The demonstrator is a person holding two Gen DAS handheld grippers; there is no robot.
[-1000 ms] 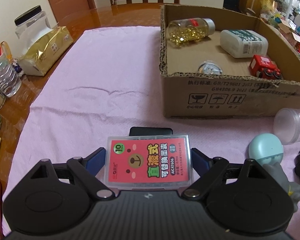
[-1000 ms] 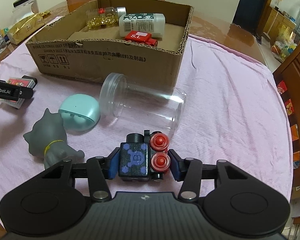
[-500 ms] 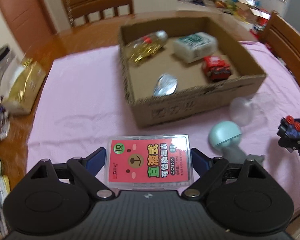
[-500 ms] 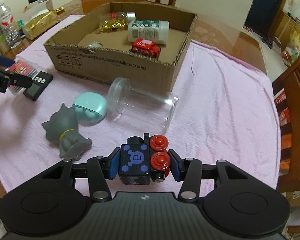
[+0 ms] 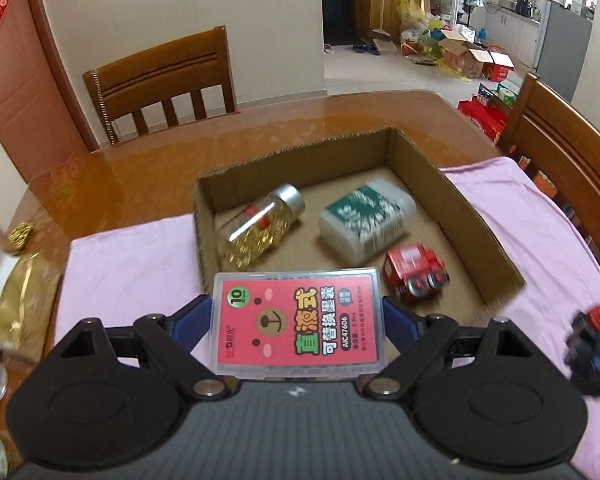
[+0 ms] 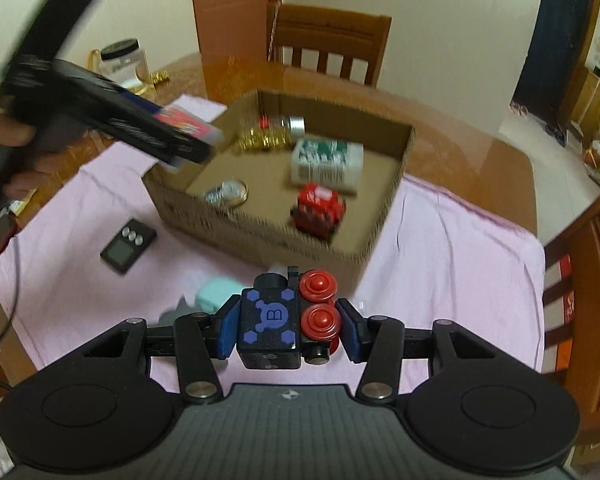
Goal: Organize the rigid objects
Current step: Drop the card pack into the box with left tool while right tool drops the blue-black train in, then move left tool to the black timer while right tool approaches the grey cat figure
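Note:
My left gripper [image 5: 298, 320] is shut on a clear plastic case with a pink bear label [image 5: 298, 318], held in the air over the near left corner of the open cardboard box [image 5: 480, 220]. It also shows in the right wrist view [image 6: 188, 130]. My right gripper [image 6: 286, 328] is shut on a black toy block with blue marks and red wheels [image 6: 288, 320], raised above the pink cloth in front of the box [image 6: 392, 184]. The box holds a bottle of yellow capsules [image 5: 260, 228], a white bottle [image 5: 366, 218], a red toy [image 5: 414, 276] and a small round tin [image 6: 226, 192].
On the pink cloth [image 6: 460, 256] lie a small black timer [image 6: 128, 247], a mint green round case [image 6: 212, 296] and a grey toy partly hidden behind my right gripper. A gold bag [image 5: 16, 304] lies at the left. Wooden chairs [image 5: 160, 84] stand around the table.
Both grippers have risen. My left gripper has carried the pink case up and over the box's near left corner. My right gripper has lifted the toy block toward the box.

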